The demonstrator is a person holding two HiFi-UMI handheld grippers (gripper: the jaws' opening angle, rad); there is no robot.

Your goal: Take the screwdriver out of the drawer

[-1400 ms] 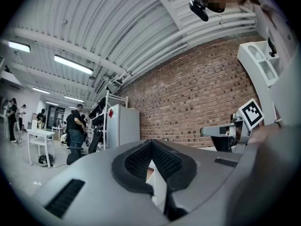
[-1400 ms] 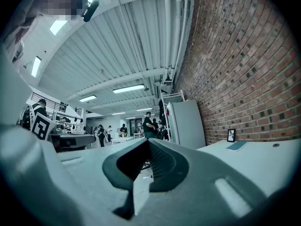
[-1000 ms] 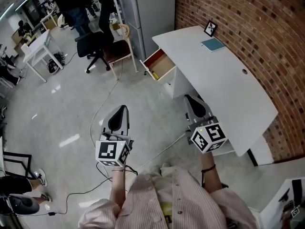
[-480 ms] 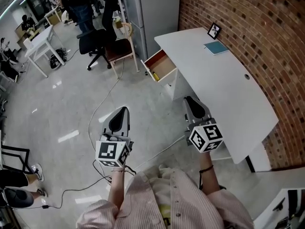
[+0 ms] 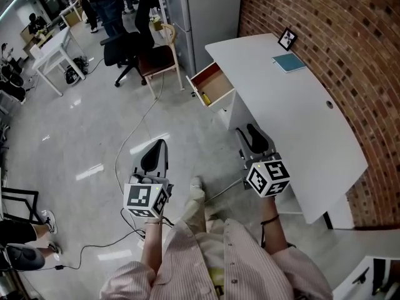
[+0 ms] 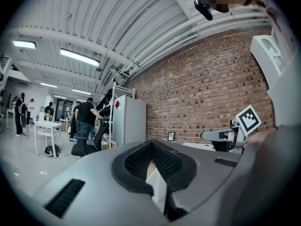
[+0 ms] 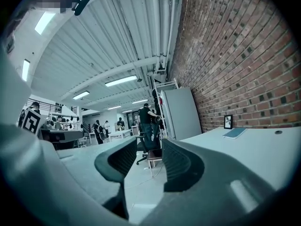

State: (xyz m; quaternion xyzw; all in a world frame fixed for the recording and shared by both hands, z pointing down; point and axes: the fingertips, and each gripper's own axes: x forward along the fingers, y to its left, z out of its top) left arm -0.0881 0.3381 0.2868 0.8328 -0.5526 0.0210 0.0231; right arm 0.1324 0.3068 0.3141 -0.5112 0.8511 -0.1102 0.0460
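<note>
The white desk [image 5: 294, 114] has one drawer [image 5: 214, 84] pulled open at its left end. A small yellow-handled screwdriver [image 5: 204, 97] lies near the drawer's front edge. Both grippers hang in the air well short of the drawer and point level toward it. My left gripper [image 5: 160, 144] [image 6: 151, 146] has its pads meeting at the tips and holds nothing. My right gripper [image 5: 249, 132] [image 7: 149, 150] floats beside the desk's near edge. Its jaws are opening and only floor and room show between them.
A black office chair [image 5: 122, 47] and a wooden chair [image 5: 157, 60] stand left of the drawer, in front of a grey cabinet [image 5: 203, 14]. A cable [image 5: 139, 136] runs across the floor. A teal notebook [image 5: 289, 62] and a picture frame [image 5: 287, 39] lie on the desk by the brick wall.
My right gripper's jaws have spread apart. Both grippers have drifted a little toward the desk, and the person's shoe has come into view between them.
</note>
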